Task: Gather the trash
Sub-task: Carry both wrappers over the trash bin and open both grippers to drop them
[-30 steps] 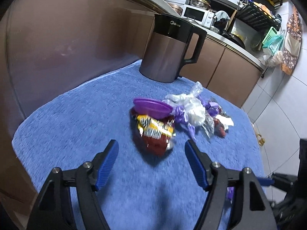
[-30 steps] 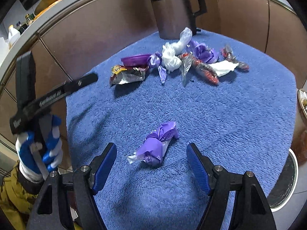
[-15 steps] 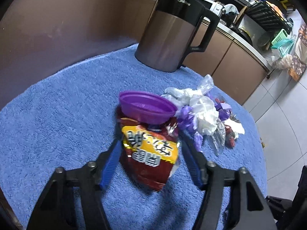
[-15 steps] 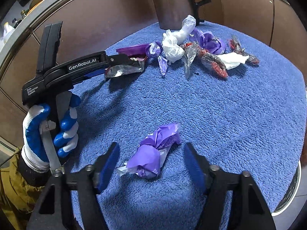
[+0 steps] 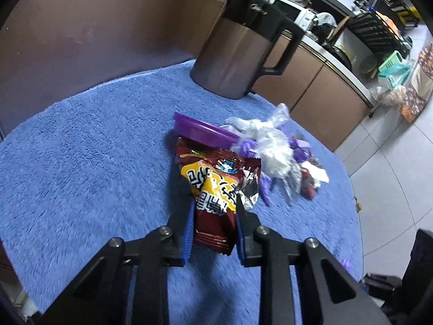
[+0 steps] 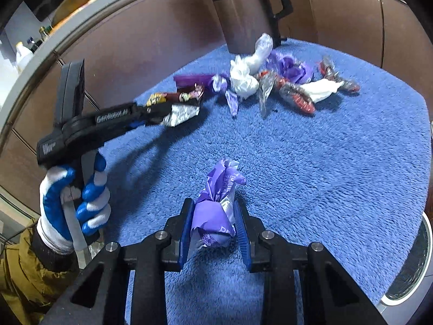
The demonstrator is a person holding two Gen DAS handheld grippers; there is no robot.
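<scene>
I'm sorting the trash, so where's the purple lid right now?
The purple lid lies on the blue towel in front of the kettle, at the pile's left end, just behind the snack packet held in the left gripper.

Left gripper (image 5: 215,216) and right gripper (image 6: 213,222), jaws clamped on wrappers.

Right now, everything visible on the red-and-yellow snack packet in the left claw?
The snack packet is a glossy dark-red foil pouch with a yellow panel of bold characters, crinkled, its torn top showing silver lining. The left claw is shut on its lower half. Its far end reaches the purple lid.
</scene>
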